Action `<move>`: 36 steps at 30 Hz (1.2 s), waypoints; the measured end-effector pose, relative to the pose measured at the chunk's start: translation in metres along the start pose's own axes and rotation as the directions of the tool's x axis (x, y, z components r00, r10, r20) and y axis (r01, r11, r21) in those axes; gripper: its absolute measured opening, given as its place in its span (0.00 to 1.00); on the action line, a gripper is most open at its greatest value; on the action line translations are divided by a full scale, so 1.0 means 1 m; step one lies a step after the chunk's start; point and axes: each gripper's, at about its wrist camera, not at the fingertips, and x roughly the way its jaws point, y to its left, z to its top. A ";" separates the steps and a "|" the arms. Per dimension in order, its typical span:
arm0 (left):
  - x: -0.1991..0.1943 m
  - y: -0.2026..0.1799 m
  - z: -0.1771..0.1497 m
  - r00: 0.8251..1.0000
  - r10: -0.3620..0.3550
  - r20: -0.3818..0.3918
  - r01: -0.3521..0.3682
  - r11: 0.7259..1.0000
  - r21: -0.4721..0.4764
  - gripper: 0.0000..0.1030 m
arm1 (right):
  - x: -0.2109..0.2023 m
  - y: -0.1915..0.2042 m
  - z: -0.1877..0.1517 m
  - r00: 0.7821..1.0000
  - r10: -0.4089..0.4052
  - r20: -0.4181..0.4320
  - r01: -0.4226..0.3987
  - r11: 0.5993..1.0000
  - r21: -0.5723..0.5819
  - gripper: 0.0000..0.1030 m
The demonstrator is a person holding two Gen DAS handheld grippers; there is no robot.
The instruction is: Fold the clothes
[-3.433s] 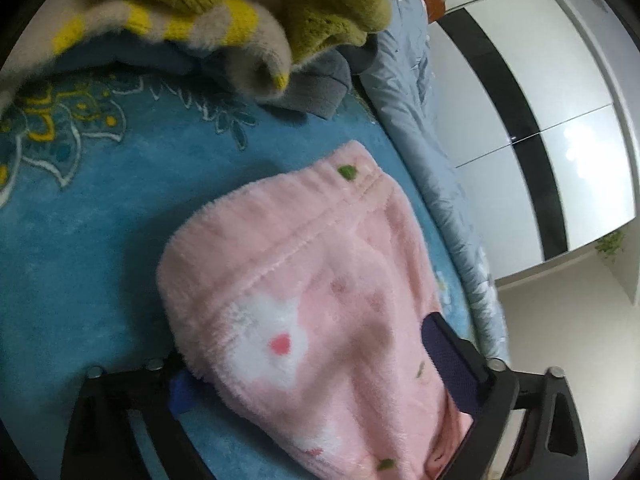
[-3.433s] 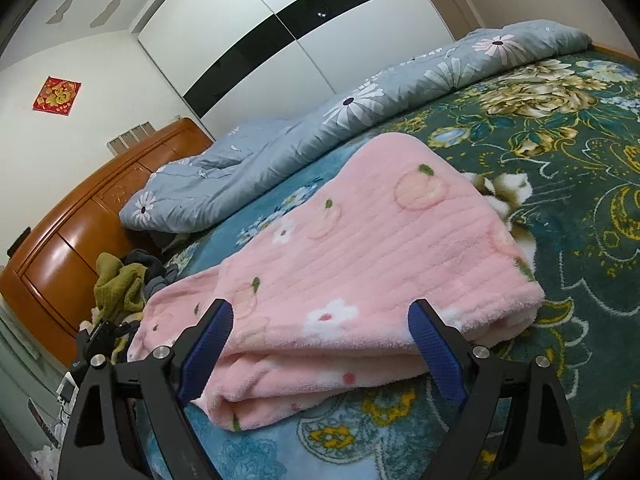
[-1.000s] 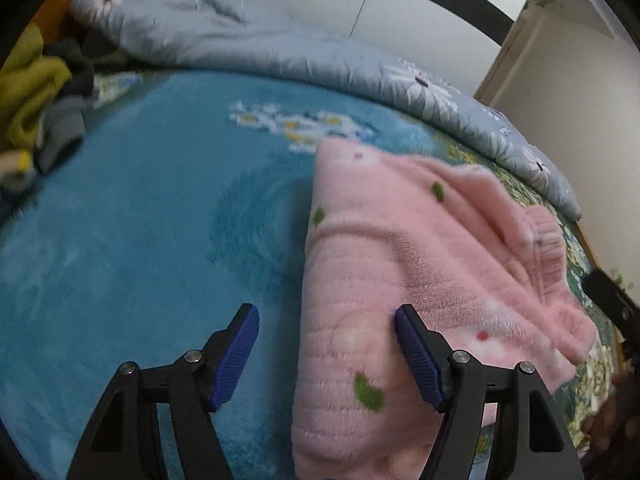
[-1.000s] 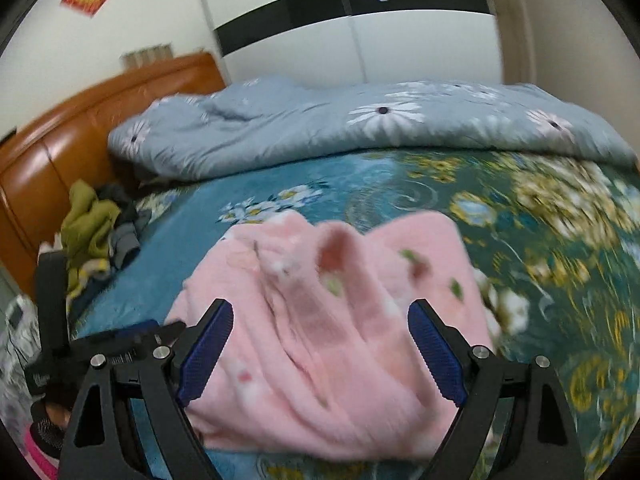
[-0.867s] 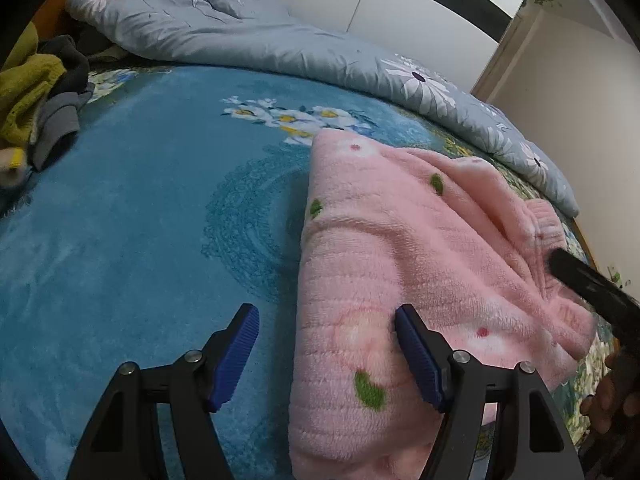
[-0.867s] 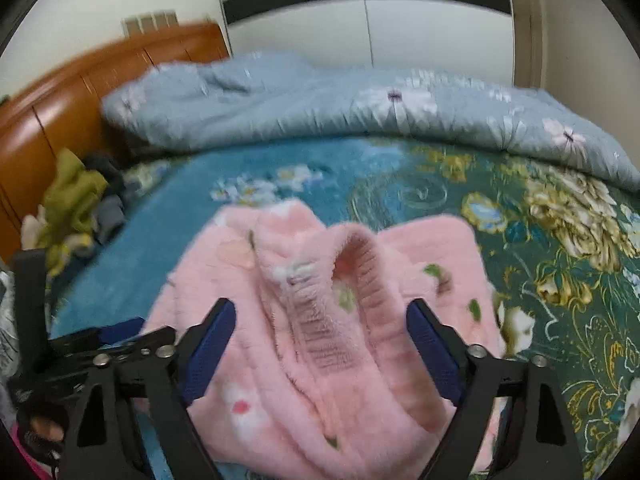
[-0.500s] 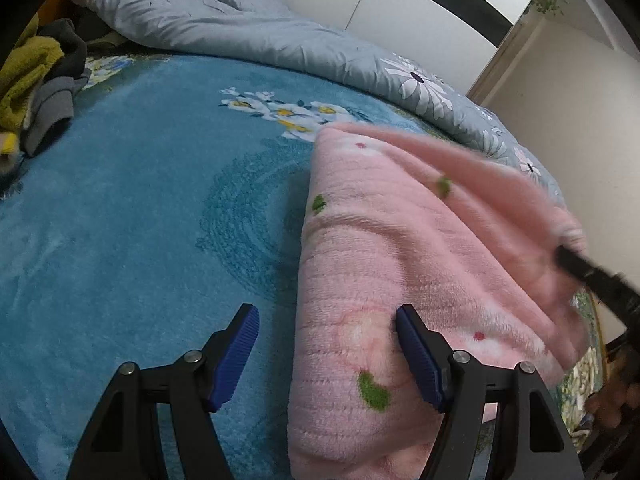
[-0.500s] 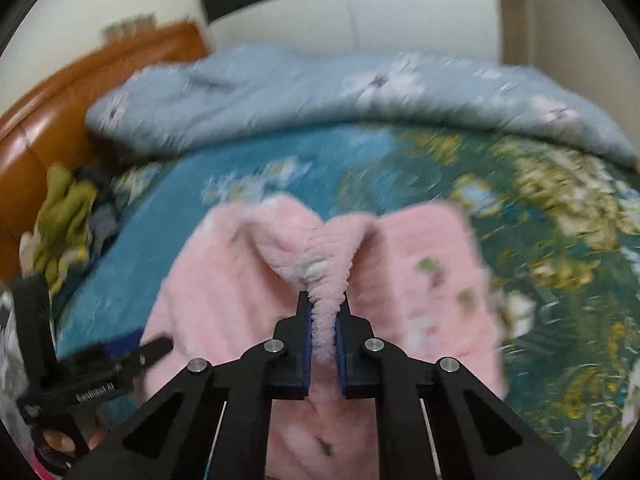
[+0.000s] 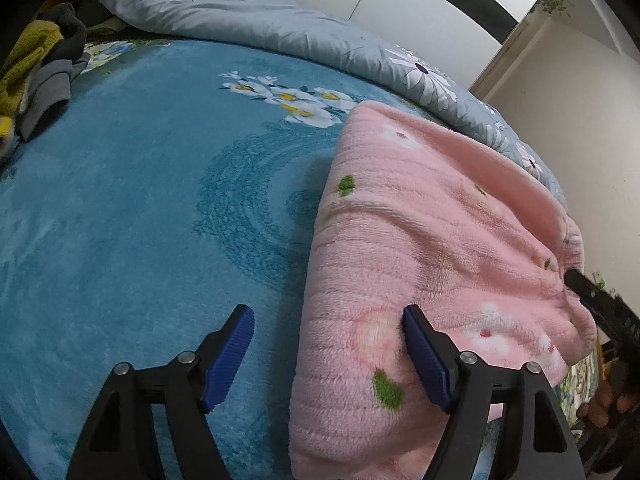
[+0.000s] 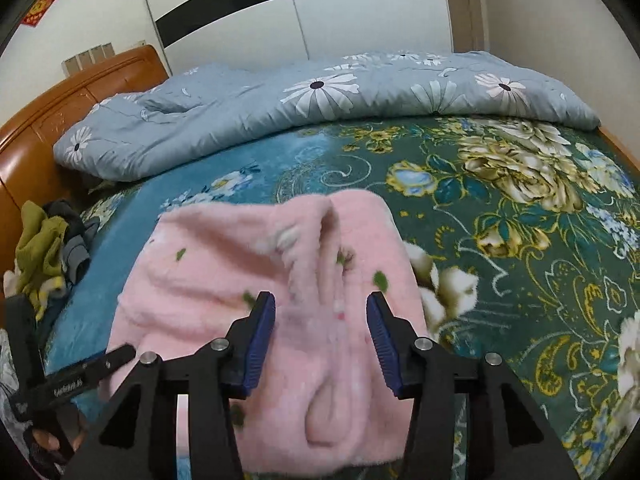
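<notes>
Pink fleece garment (image 10: 256, 280) lies folded on the bed (image 9: 120, 200), bunched into a ridge just ahead of the right tool (image 10: 321, 320), whose jaws have just been opening off that ridge and now stand half apart, gripping nothing. The left tool (image 9: 328, 344) gapes wide, one pad resting against the garment's near edge, probably steadying the fold while the right lets go.

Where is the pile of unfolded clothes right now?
The pile of clothes sits at the left edge of both wrist views, on the blue bedspread by the wooden headboard, apart from the pink garment.
</notes>
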 end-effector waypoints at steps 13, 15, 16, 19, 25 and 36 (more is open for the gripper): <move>0.002 0.000 0.000 1.000 -0.001 -0.004 0.001 1.000 -0.003 0.77 | 0.022 -0.019 -0.019 0.977 0.197 -0.085 -0.175 0.960 0.221 0.52; 0.001 0.000 0.000 1.000 -0.006 -0.003 0.006 1.000 -0.002 0.77 | 0.017 -0.015 -0.017 0.979 0.194 -0.069 -0.176 0.962 0.207 0.37; 0.001 0.000 0.000 1.000 -0.008 -0.003 0.008 1.000 -0.001 0.77 | 0.014 -0.015 -0.014 0.978 0.200 -0.058 -0.184 0.962 0.202 0.33; 0.000 -0.001 0.000 1.000 -0.016 -0.002 0.016 1.000 0.001 0.77 | 0.003 -0.014 -0.003 0.978 0.205 -0.028 -0.197 0.966 0.167 0.29; 0.002 -0.011 -0.005 0.997 -0.070 -0.023 0.070 0.997 0.027 0.77 | -0.005 -0.020 0.018 0.990 0.141 0.021 -0.143 0.983 0.116 0.29; 0.001 -0.010 -0.011 0.996 -0.084 -0.036 0.085 0.996 0.027 0.81 | 0.034 -0.049 -0.001 0.992 0.101 -0.082 -0.081 0.972 0.220 0.34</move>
